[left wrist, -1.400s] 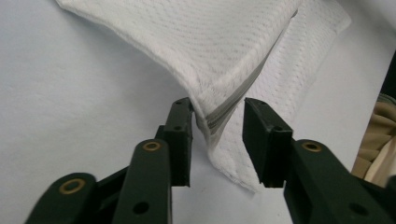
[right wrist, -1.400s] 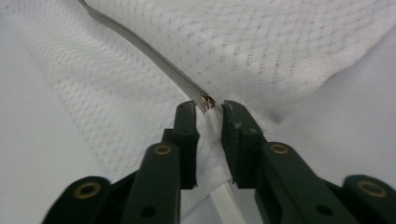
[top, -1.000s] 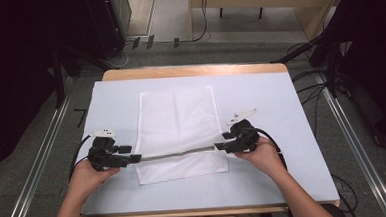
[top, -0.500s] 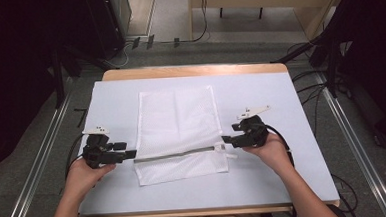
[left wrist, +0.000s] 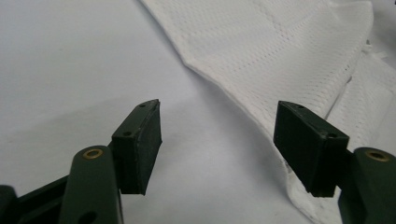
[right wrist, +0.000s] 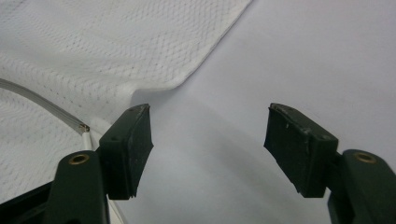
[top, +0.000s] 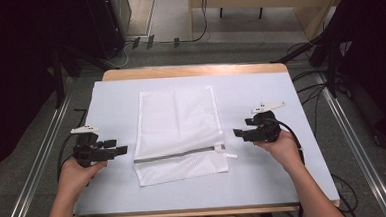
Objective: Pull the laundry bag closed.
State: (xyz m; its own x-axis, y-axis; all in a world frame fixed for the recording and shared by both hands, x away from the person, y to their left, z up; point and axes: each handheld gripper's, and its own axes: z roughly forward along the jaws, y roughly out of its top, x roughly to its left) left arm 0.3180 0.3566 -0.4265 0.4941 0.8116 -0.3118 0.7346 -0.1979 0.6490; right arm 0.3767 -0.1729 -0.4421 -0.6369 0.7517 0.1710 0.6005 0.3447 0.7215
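A white mesh laundry bag lies flat in the middle of the table, its grey zipper running across near the front edge. My left gripper sits just left of the bag, open, with bare table between its jaws; the bag's edge lies ahead and to the right in the left gripper view. My right gripper is just right of the bag. Its jaws have just been opening and stand wide with nothing between them. The bag's corner and zipper end show beyond its left jaw.
The table top is covered by a pale sheet, with a wooden rim at the far side. Metal rails flank the table. Dark equipment and cables stand beyond it.
Both grippers have let go of the bag's zipper edge and moved outward, left one to the left, right one to the right. The bag now lies flat.
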